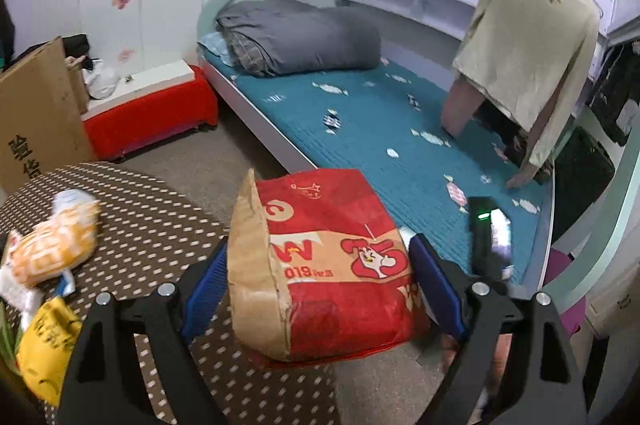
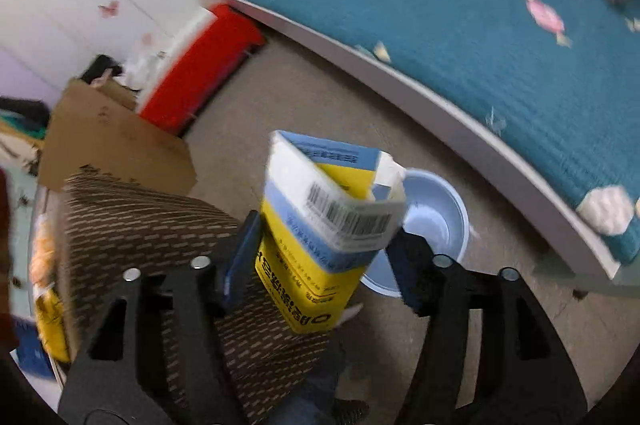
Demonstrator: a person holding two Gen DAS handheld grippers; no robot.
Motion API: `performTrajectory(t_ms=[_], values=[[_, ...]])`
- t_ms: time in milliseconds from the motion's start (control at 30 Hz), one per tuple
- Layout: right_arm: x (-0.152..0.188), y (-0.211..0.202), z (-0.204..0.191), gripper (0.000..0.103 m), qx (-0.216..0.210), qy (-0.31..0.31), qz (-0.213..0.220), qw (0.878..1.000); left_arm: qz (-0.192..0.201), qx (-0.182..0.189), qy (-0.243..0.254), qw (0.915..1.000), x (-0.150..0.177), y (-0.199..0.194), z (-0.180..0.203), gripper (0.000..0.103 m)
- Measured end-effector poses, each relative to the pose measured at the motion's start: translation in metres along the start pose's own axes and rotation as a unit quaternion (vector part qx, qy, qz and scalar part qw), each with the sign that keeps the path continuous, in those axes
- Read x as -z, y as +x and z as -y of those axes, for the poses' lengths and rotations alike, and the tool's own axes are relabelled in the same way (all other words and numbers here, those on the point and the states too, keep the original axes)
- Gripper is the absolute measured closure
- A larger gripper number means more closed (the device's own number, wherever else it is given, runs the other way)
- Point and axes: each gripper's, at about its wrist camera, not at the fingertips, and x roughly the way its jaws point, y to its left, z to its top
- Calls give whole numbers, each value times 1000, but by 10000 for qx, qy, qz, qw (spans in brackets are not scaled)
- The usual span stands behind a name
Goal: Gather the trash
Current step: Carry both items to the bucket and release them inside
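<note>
Left wrist view: the left gripper pinches one red-and-brown paper bag between its two blue-padded fingers, holding it above the edge of one round table covered in brown dotted cloth. The bag is creased, printed with a cartoon figure. Two yellow wrappers lie on the table, crumpled and blurred.

Right wrist view: the right gripper clamps one yellow-and-blue cardboard carton, top flaps torn open, barcode visible. One round light-blue plastic basin sits on the floor behind it, beside the bed.
</note>
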Motion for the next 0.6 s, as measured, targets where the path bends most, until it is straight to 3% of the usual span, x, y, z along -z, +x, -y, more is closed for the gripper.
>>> performTrajectory(t_ms=[33,133,433,600], values=[[-1,10,8,25,-13,87,-75,9999,-62,18,29,10000,-1,7,2,18],[-1,17,30,22,36,402,-78,9992,-308,76,156,9994,-4,34,14,18],[-3,-81,56,12,-119,834,1216,9890,-1048,318,447,9930,-7,109,51,18],[-2,-118,51,8,-238,756,1647,9832,-1486,260,723,9859,-5,147,71,11]])
